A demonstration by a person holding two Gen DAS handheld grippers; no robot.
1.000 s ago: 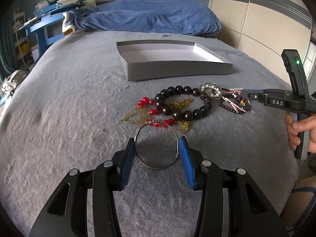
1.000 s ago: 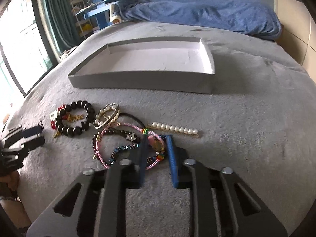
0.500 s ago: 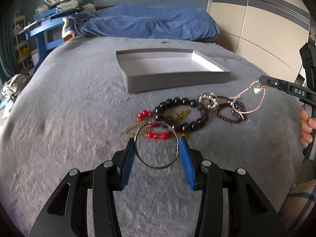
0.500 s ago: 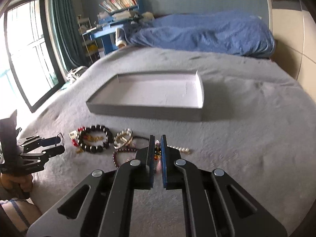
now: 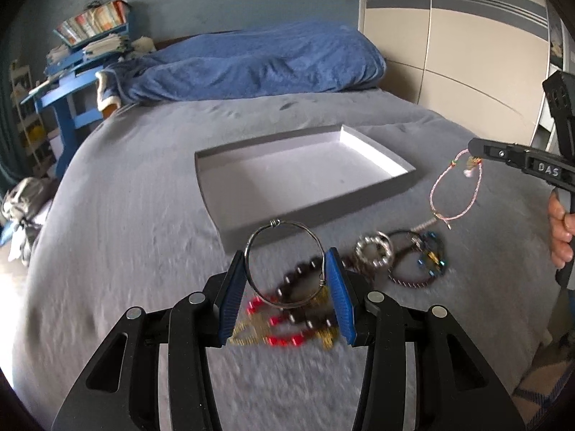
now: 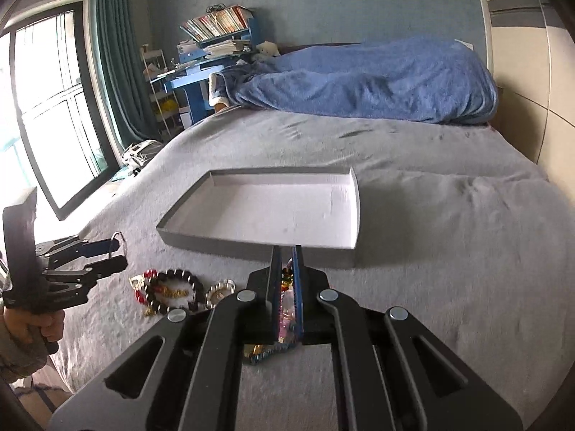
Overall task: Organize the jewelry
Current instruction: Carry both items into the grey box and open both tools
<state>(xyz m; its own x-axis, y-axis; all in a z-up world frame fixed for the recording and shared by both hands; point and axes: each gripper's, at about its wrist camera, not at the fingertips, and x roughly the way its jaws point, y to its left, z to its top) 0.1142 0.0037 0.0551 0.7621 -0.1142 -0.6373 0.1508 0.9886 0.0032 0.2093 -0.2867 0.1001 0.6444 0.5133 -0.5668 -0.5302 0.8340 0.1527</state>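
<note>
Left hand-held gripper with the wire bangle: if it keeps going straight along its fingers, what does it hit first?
Likely the near wall of the grey box lid, just beyond the wire bangle clamped in the left hand-held gripper. Depth is uncertain: angled downward, it could meet the grey bedspread short of it.

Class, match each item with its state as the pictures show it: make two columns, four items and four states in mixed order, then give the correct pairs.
Items:
1. silver wire bangle
2. pink cord bracelet
3. grey tray
4. black bead bracelet

States:
A. lying on the bed cover
B. hanging from the right tool
C. nothing in it
D. held between the left tool's blue pads

Pairs: 1-D, 2-B, 3-C, 4-A
</note>
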